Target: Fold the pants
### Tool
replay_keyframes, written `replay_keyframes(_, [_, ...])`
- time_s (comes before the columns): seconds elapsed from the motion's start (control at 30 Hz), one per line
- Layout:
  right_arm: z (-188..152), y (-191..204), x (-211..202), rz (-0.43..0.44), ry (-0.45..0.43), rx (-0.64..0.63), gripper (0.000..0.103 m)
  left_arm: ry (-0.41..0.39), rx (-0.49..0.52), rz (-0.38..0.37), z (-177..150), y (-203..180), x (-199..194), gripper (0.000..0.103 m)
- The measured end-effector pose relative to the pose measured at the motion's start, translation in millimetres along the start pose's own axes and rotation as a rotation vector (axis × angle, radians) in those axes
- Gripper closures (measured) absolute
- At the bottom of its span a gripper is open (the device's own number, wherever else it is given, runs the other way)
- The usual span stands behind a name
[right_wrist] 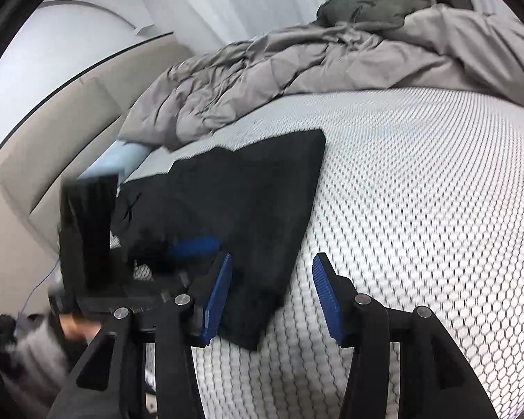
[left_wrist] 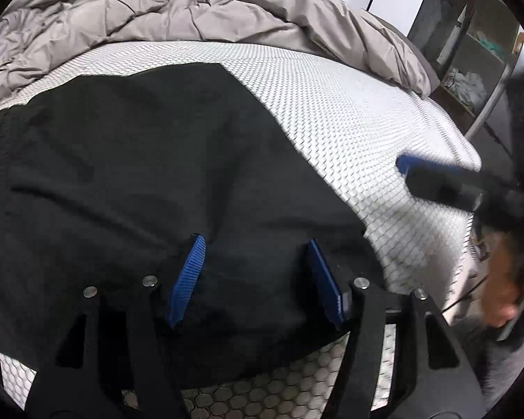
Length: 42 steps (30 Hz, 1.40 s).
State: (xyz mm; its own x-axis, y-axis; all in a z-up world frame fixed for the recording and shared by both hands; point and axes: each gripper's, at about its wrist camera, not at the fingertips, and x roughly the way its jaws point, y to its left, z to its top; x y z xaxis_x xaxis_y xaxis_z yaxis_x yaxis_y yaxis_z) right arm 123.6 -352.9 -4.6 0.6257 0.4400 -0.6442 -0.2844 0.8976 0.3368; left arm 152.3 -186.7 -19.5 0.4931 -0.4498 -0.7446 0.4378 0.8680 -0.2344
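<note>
Black pants (left_wrist: 139, 157) lie folded flat on a white mattress cover with a honeycomb pattern (left_wrist: 349, 104). My left gripper (left_wrist: 255, 244) hovers over their near part, blue pads apart, with the cloth lying loose beneath them. In the right wrist view the pants (right_wrist: 244, 192) form a dark slab on the mattress (right_wrist: 419, 192). My right gripper (right_wrist: 272, 258) stands open at their right edge, its left finger over the cloth and its right finger over bare mattress. The right gripper (left_wrist: 429, 181) shows blurred at the right of the left view. The left gripper (right_wrist: 192, 248) shows blurred in the right view.
A crumpled grey duvet (left_wrist: 157, 10) (right_wrist: 297, 63) fills the back of the bed. A dark shelf unit (left_wrist: 471, 52) stands beyond the bed's right side. A beige padded panel (right_wrist: 52, 139) runs along the left. A person's hand (left_wrist: 506, 279) holds the right gripper.
</note>
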Motion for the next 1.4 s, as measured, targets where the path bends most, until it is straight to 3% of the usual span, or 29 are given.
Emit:
replay_keyframes(0.1, [5.1,23.1,7.7,-0.029,-0.027,-0.084,0.052,-0.015,0.048,0.052,-9.8,-9.2,-11.4,0.045])
replay_keyframes(0.17, [3.3,33.8,1.3,-0.029,-0.040,-0.137,0.044,-0.039,0.030,0.033,-12.0,-7.0,-27.7,0.045])
replay_keyframes(0.27, [7.3,40.5,13.8,-0.034,-0.064,-0.179,0.039,-0.094,-0.003,0.009,-6.1,7.4,-55.4,0.045])
replay_keyframes(0.4, [12.1,38.7,32.9,-0.076,-0.033,-0.162,0.039,-0.168,-0.054,0.078,4.8,45.3,-76.2,0.041])
replay_keyframes(0.6, [7.2,68.0,71.9,-0.103,0.044,-0.239,0.039,-0.081,-0.119,0.123,0.5,103.7,-59.5,0.041])
replay_keyframes(0.7, [-0.9,81.8,101.6,-0.087,0.128,-0.283,0.039,-0.050,-0.089,0.116,-11.5,120.9,-52.4,0.041])
replay_keyframes(0.77, [-9.4,85.1,119.5,-0.133,0.193,-0.334,0.040,-0.040,-0.041,0.106,-22.9,125.1,-56.0,0.041])
replay_keyframes(0.83, [-18.2,89.8,127.0,-0.222,0.202,-0.455,0.040,-0.035,-0.003,0.113,-33.2,125.9,-57.8,0.041])
replay_keyframes(0.93, [-16.3,78.8,115.9,-0.281,0.206,-0.448,0.039,-0.056,0.040,0.106,-46.4,123.0,-71.6,0.041])
replay_keyframes(1.07, [-8.8,63.1,89.4,-0.244,0.168,-0.390,0.038,-0.120,0.002,0.029,-39.7,121.6,-104.0,0.041])
replay_keyframes(1.17, [4.9,64.6,79.0,-0.178,0.090,-0.301,0.038,-0.168,-0.015,0.030,-24.0,121.5,-106.8,0.040])
replay_keyframes(1.27, [11.4,75.8,96.0,-0.138,0.084,-0.259,0.038,-0.116,0.011,0.043,-11.4,115.9,-81.8,0.040])
replay_keyframes(1.33, [10.4,87.3,120.0,-0.146,0.134,-0.287,0.038,-0.040,0.032,0.081,-10.1,116.9,-60.9,0.041])
replay_keyframes(1.4, [5.6,95.3,139.5,-0.167,0.189,-0.349,0.038,-0.012,0.044,0.082,-13.5,125.0,-53.8,0.041])
